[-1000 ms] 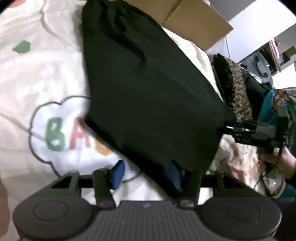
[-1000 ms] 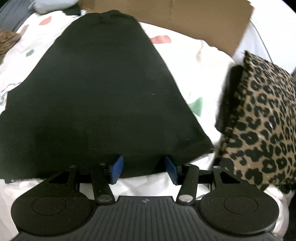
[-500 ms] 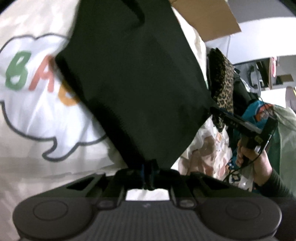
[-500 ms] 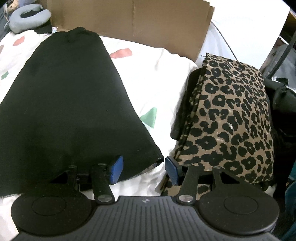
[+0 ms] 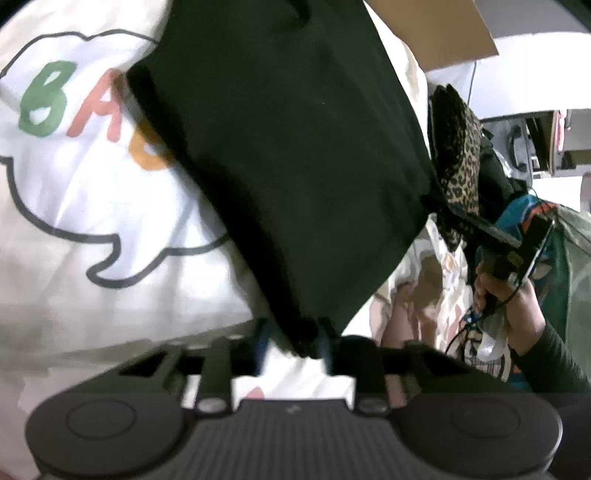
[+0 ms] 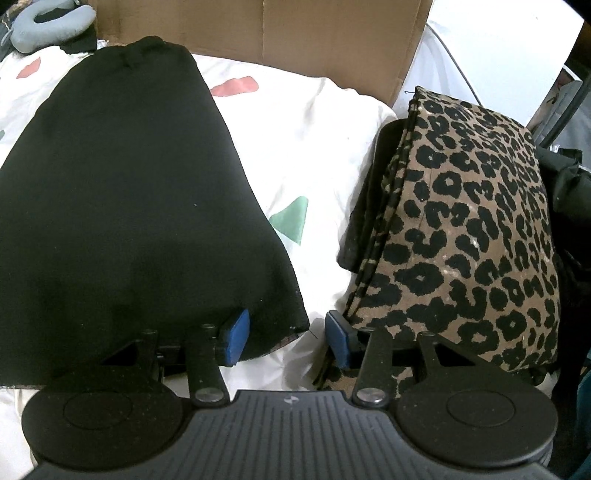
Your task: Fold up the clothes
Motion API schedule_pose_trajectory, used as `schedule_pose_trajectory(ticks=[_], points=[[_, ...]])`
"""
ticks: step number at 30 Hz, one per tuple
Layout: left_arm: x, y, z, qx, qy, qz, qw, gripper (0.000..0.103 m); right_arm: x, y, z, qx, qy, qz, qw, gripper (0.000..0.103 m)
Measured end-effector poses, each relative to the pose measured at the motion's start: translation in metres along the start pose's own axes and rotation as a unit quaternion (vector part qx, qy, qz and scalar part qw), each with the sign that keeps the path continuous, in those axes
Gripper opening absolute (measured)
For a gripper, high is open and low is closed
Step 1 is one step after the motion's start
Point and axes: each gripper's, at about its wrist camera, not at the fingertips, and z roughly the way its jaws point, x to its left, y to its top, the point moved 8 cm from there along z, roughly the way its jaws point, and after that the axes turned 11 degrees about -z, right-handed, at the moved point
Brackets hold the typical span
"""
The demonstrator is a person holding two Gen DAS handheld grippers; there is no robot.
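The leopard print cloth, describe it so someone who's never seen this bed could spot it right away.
Start at the white printed bedsheet with the cardboard standing along its far side. A black garment lies spread on the sheet; to its right, across a strip of bare sheet, sits the folded leopard print cloth. It is the only tan piece with black spots, next to plain black fabric.

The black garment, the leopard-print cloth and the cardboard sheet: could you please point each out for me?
black garment (image 6: 129, 192): right wrist view, middle of its flat top.
leopard-print cloth (image 6: 469, 229): right wrist view, centre of its top.
cardboard sheet (image 6: 295, 33): right wrist view, face near its crease.
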Motion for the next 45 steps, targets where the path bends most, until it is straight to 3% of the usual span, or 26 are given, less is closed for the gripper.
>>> schedule_pose_trajectory(ticks=[3,9,13,19,22,24,25,28,30,33,40,45], points=[[0.005,0.003,0.006,-0.002,-0.029,-0.039,0.9988,0.052,0.0,0.0,0.002,0.002,0.0,-0.004,1.0,0.052],[0.016,0.01,0.011,-0.003,-0.085,-0.103,0.991,0.055,-0.001,0.0,0.003,0.005,0.006,-0.004,1.0,0.053],[0.018,0.013,0.014,-0.002,-0.116,-0.125,0.9854,0.055,-0.002,0.0,0.006,0.009,0.01,-0.004,1.0,0.053],[0.008,0.013,0.022,-0.004,-0.141,-0.11,0.9838,0.054,-0.003,0.001,0.008,0.012,0.014,0.003,1.0,0.053],[0.009,0.011,0.023,0.0,-0.141,-0.106,0.9843,0.044,-0.005,0.0,0.009,0.012,0.018,0.011,1.0,0.053],[0.015,0.009,0.025,0.004,-0.14,-0.12,0.9829,0.022,-0.005,0.0,0.009,0.012,0.019,0.014,1.0,0.053],[0.018,0.008,0.026,0.006,-0.143,-0.128,0.9814,0.02,-0.006,-0.001,0.009,0.014,0.021,0.018,1.0,0.053],[0.021,0.006,0.026,0.008,-0.149,-0.136,0.9794,0.018,-0.007,-0.002,0.009,0.014,0.025,0.027,0.999,0.054],[0.019,0.006,0.027,0.01,-0.149,-0.131,0.9801,0.011,-0.007,-0.002,0.009,0.013,0.026,0.028,0.999,0.054],[0.018,0.007,0.027,0.01,-0.147,-0.131,0.9804,0.007,-0.008,-0.001,0.007,0.015,0.026,0.036,0.999,0.054],[0.01,0.007,0.017,0.017,-0.152,-0.127,0.98,0.005,-0.015,-0.003,-0.021,-0.012,0.058,0.119,0.991,0.054],[0.003,0.009,0.014,0.021,-0.121,-0.108,0.9865,0.004,-0.017,-0.014,-0.031,-0.027,0.096,0.186,0.977,0.054]])
